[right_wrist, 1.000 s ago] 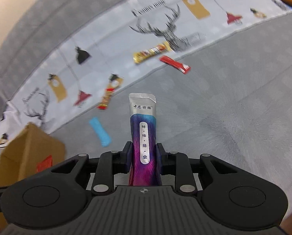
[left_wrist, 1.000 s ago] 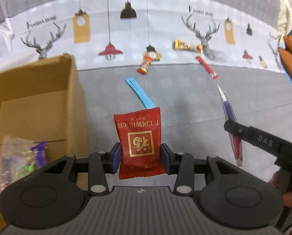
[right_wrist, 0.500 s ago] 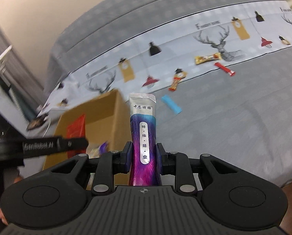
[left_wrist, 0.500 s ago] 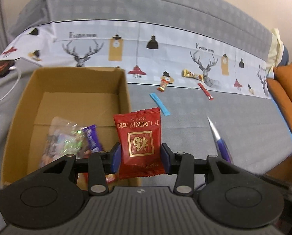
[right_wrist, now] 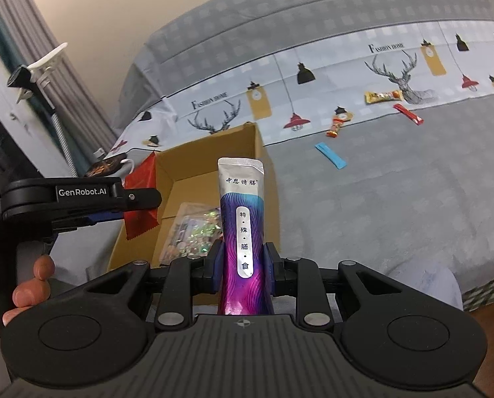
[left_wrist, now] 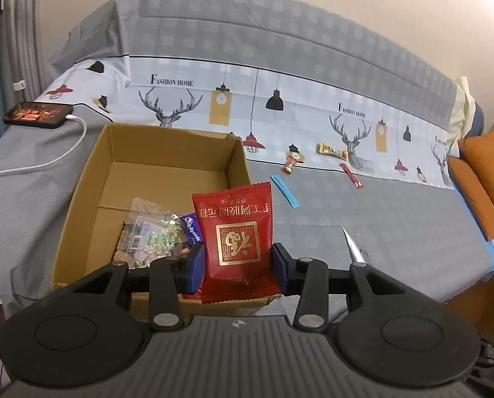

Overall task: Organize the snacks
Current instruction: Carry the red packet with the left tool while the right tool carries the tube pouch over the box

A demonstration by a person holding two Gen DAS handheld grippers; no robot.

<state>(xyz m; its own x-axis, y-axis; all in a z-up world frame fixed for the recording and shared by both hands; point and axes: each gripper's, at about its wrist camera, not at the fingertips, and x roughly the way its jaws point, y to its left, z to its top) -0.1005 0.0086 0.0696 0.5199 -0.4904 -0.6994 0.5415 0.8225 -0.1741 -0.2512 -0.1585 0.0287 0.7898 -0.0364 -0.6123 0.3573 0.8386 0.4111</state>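
Two crinkly foil packets (left_wrist: 237, 242) (right_wrist: 243, 232) pinched (upright), cardboard box (left_wrist: 81, 199)

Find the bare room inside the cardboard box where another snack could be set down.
The cardboard box is bare across its far floor, between the back wall and the clear candy bag. The near end is crowded: candy bag and purple packet lie there.

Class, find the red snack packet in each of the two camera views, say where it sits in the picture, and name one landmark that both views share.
Left wrist view: the red snack packet stands at centre, clamped in the left tongs.
Right wrist view: the same packet is at mid-left, held above the box's left wall.
Shared landmark: the cardboard box.
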